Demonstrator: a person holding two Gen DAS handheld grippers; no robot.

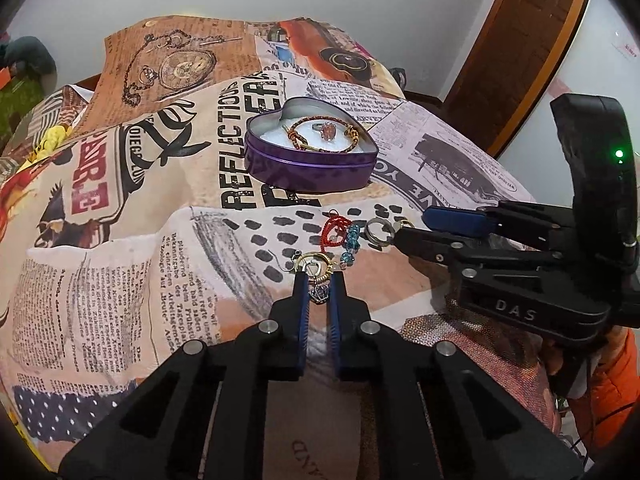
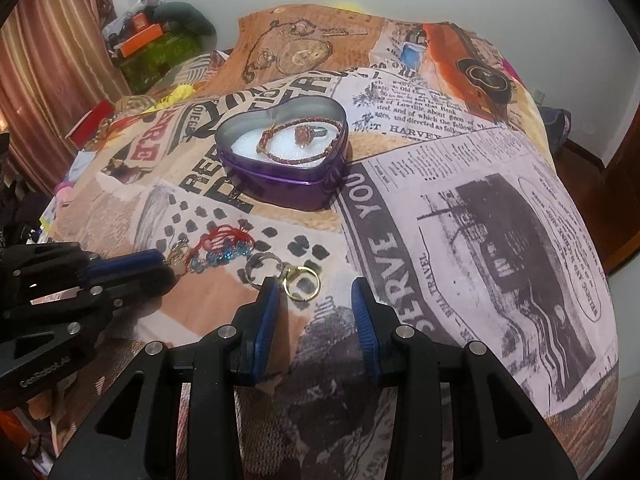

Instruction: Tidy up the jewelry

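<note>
A purple heart-shaped tin (image 1: pixel 308 170) (image 2: pixel 280 188) stands on the printed cloth and holds a braided bracelet (image 1: pixel 320 148) and a ring with an orange stone (image 2: pixel 301 135). In front of it lie a red and blue beaded piece (image 1: pixel 340 236) (image 2: pixel 222 246), a key ring with a gold clasp (image 2: pixel 296 276) (image 1: pixel 378 232) and a gold hoop earring with a pendant (image 1: pixel 316 276). My left gripper (image 1: pixel 318 280) is nearly closed around the earring's pendant. My right gripper (image 2: pixel 316 286) is open, its left finger touching the key ring.
The collage-print cloth (image 2: pixel 460 220) covers a raised surface that drops off at the right and front. Curtains and cluttered items (image 2: pixel 152 40) stand at the back left. A wooden door frame (image 1: pixel 516 40) is at the back right.
</note>
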